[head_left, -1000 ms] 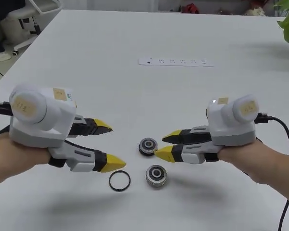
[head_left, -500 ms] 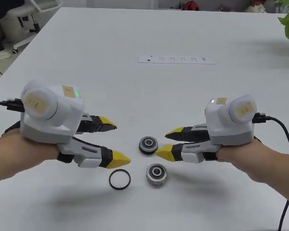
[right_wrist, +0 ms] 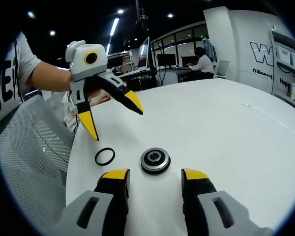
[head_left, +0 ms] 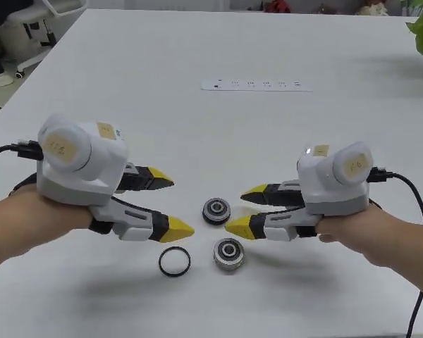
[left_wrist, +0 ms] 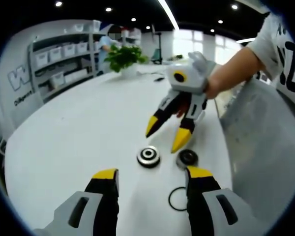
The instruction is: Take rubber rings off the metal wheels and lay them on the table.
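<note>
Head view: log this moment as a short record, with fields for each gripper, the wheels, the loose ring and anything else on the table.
left gripper: open, holding nothing, left of the wheels
right gripper: open, holding nothing, tips close to the far wheel
far wheel: on the table, between the two grippers
near wheel: on the table, closer to the person
rubber ring: loose on the table, left of the near wheel, not touching it
power strip: far side of the table

Bright even overhead light, soft shadows, sharp focus, fisheye-warped edges
</note>
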{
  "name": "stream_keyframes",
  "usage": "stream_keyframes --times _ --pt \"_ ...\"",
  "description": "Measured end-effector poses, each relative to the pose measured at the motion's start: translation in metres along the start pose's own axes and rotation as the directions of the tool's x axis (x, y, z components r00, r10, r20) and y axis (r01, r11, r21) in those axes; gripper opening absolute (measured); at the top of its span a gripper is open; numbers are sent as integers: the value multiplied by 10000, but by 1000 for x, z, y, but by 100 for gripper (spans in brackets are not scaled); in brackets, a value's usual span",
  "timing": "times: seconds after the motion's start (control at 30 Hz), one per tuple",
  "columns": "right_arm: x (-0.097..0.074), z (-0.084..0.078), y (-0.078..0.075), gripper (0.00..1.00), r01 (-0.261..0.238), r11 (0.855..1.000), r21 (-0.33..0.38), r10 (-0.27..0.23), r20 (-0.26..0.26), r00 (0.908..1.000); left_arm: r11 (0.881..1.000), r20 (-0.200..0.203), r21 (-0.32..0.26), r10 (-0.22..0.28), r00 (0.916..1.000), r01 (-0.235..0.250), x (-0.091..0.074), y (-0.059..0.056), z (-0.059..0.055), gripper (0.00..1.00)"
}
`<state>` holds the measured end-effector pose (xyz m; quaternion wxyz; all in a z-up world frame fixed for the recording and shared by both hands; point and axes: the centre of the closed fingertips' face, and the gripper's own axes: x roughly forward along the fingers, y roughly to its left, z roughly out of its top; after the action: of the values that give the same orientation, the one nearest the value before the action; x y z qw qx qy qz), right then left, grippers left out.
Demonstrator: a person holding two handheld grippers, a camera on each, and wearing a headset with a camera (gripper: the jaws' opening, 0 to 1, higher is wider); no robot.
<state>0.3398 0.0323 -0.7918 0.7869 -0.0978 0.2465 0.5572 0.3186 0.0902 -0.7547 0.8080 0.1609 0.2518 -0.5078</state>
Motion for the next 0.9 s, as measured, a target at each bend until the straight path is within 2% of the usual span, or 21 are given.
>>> stream_keyframes --times 0.27,0.6,0.9 --pt "1 0 0 38 -68 10000 -38 69 39 10000 9999 33 -121 20 10000 -19 4 4 1 55" --pt "5 -2 5 39 -192 9984 -540 186 -127 9997 9999 47 -154 -40 10000 40 11 5 2 54" --pt "5 -2 3 36 -100 9974 -717 93 -107 9999 9997 94 -242 -45 9999 47 17 6 3 51"
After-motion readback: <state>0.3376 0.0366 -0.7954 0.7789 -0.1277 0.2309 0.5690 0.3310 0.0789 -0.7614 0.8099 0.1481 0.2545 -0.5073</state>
